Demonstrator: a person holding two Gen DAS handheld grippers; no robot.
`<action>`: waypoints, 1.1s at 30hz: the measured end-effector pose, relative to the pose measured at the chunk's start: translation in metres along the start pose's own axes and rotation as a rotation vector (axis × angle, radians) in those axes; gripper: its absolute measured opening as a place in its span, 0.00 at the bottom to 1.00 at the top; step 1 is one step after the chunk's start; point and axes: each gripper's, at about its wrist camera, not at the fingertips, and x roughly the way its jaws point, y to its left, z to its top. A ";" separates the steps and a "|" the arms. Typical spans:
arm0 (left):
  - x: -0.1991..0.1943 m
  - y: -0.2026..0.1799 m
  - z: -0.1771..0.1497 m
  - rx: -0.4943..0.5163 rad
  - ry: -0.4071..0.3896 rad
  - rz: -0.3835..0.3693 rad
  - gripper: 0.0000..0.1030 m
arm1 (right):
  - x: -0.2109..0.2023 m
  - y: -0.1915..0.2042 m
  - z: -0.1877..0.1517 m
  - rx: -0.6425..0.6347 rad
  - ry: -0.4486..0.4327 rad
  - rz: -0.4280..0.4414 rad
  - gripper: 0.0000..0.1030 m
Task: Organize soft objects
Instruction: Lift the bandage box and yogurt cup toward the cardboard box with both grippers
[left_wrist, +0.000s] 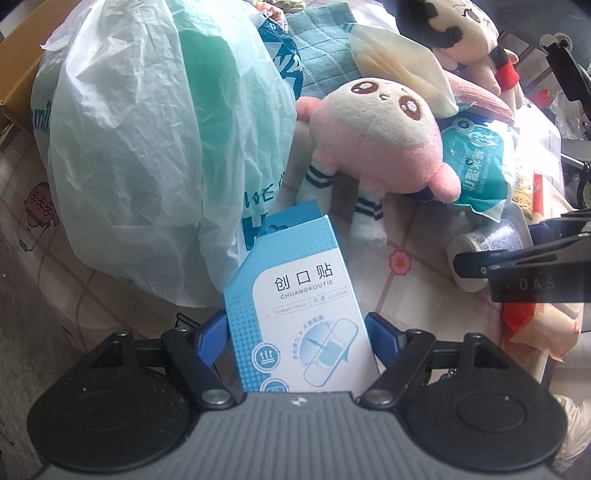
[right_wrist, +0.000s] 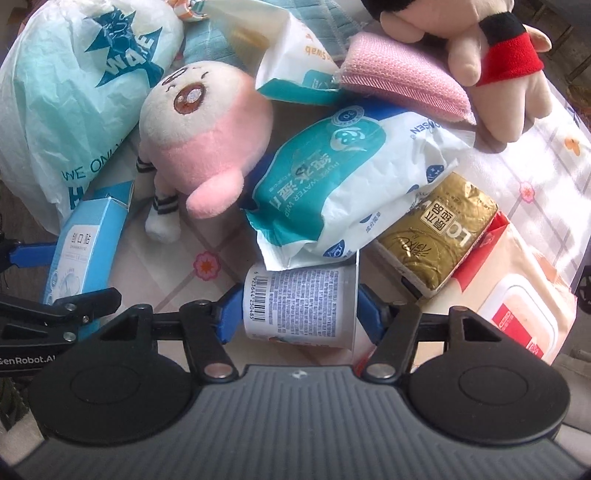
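- We see a table (right_wrist: 535, 155) with a checked cloth and small flowers on it, and it is full of soft things.
- The biggest thing is a crinkly white and green plastic bag (left_wrist: 147, 147). In the left wrist view it fills the 10 o'clock side.
- Next is a pink and cream plush toy (left_wrist: 380, 136) with striped socks. It lies on its back near the middle of that view, just beside the bag.
- A second plush doll (right_wrist: 491, 55) with a red and black band sits at 1 o'clock in the right wrist view. It touches a pink sponge pad (right_wrist: 406, 74).
- A teal and white pack of wet wipes (right_wrist: 351, 184) lies in the middle of the right wrist view. Its edge lies over the white tub.
- A cream wipes pack with a red corner (right_wrist: 517, 295) lies at 4 o'clock, and a gold tissue pack (right_wrist: 439, 236) rests on it.
- The blue and white plaster box (left_wrist: 295, 314) stands tilted between the fingers of our left hand-held gripper (left_wrist: 295, 332). The blue pads look spread a bit wider than the box, with a small gap on the right side.
- The small white tub (right_wrist: 303, 302) with a barcode lies on its side between the fingers of our right hand-held gripper (right_wrist: 295, 314). The blue pads sit right against both of its ends and squeeze it.
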 end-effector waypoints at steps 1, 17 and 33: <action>0.001 0.002 0.001 0.003 0.002 -0.004 0.77 | 0.000 0.002 -0.001 -0.004 -0.003 -0.008 0.60; 0.008 0.033 -0.006 0.209 0.005 -0.068 0.77 | 0.031 0.124 -0.089 -0.642 -0.180 -0.662 0.59; -0.001 0.047 -0.002 0.348 0.003 -0.102 0.77 | -0.035 0.126 -0.119 -0.230 -0.229 -0.457 0.80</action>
